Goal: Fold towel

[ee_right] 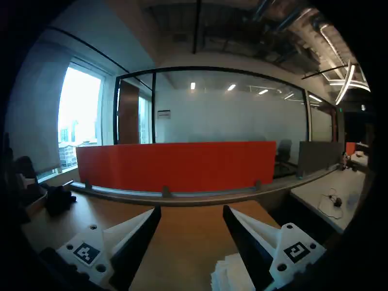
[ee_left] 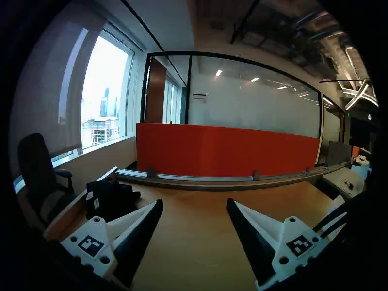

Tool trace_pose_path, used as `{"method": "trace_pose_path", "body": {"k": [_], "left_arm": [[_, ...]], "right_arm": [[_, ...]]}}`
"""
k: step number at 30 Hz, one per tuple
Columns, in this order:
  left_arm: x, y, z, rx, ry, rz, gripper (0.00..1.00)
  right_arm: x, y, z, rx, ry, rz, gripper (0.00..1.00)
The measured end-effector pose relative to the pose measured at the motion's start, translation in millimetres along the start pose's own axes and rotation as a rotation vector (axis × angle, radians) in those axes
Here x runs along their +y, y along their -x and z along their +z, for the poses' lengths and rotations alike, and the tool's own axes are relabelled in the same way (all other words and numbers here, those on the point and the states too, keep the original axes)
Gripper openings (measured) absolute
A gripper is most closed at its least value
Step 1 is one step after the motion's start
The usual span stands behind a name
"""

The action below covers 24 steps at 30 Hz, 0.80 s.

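White towel (ee_right: 230,276), edges layered, flat on the wooden desk (ee_right: 189,237)

The white towel (ee_right: 229,275) is cut off by the right gripper view's lower edge and partly hidden behind the right hand-held gripper (ee_right: 191,209). The dark bundle (ee_left: 110,198) on the table (ee_left: 194,233) is too shadowed to identify.

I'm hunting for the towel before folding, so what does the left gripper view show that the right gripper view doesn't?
Left gripper view: a black office chair by the window. Right gripper view: the white towel at the bottom edge, and a cable on a neighbouring desk. Shared: the wooden desk, orange divider, black bundle; left gripper and right gripper are open.
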<state>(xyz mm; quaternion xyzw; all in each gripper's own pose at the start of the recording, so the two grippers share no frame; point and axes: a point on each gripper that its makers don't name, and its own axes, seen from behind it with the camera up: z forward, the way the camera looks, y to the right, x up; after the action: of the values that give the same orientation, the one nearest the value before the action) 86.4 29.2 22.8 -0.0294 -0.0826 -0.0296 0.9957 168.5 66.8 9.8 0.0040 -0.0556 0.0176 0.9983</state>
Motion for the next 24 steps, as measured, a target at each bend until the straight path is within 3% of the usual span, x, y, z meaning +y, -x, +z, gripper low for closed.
{"method": "trace_pose_path", "body": {"k": [9, 24], "left_arm": [[-8.7, -3, -1.5, 0.016, -0.001, -0.008, 0.98], [-24.5, 3, -1.9, 0.03, -0.015, -0.026, 0.98]], "right_arm": [[-38, -4, 10.0, 0.015, -0.027, -0.005, 0.99], [-71, 0, 16.7, 0.005, -0.044, -0.015, 0.99]]}}
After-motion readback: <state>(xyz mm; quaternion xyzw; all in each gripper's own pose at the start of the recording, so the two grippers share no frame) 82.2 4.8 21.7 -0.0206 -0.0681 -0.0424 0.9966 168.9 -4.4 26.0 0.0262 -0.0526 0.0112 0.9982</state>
